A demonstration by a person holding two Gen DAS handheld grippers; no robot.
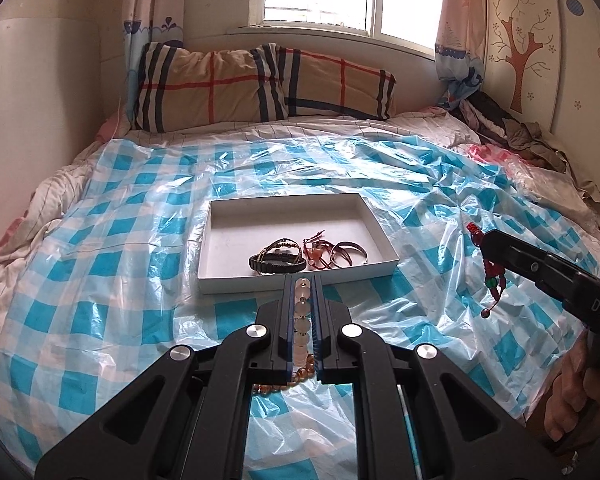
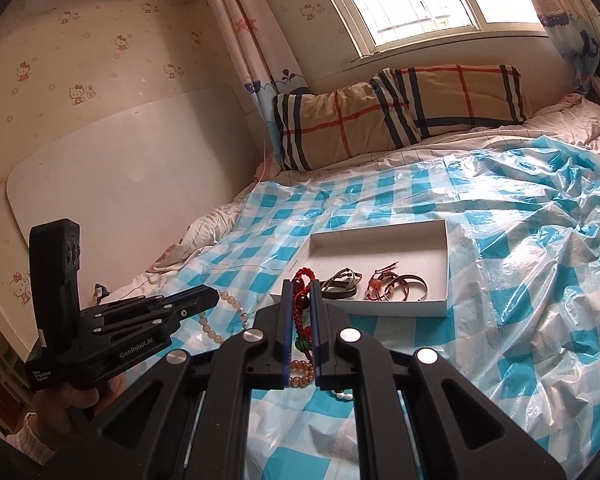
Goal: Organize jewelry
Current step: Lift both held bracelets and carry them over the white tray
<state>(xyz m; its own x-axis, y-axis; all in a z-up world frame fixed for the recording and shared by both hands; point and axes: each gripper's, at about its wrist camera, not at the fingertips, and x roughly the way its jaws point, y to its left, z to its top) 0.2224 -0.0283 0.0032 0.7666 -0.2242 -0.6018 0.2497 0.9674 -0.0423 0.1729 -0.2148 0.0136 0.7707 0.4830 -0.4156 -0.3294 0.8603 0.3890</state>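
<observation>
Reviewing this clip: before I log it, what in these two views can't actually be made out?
- Pale bead string, left wrist view: its lower end hidden behind the left gripper.
- Red cord bracelet, right wrist view: the part inside the right gripper is covered by the jaws.
- Amber beads on the checked sheet: mostly hidden under both grippers.
- Pieces in the white box: tangled, too small to count.

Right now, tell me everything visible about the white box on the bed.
The white box is a shallow, open, lidless rectangular tray, cardboard by its look. It lies flat on the blue-checked plastic sheet. Its far half is bare; along the near wall lie a dark braided bracelet, red cord pieces and metal bangles. Neither gripper touches it.
</observation>
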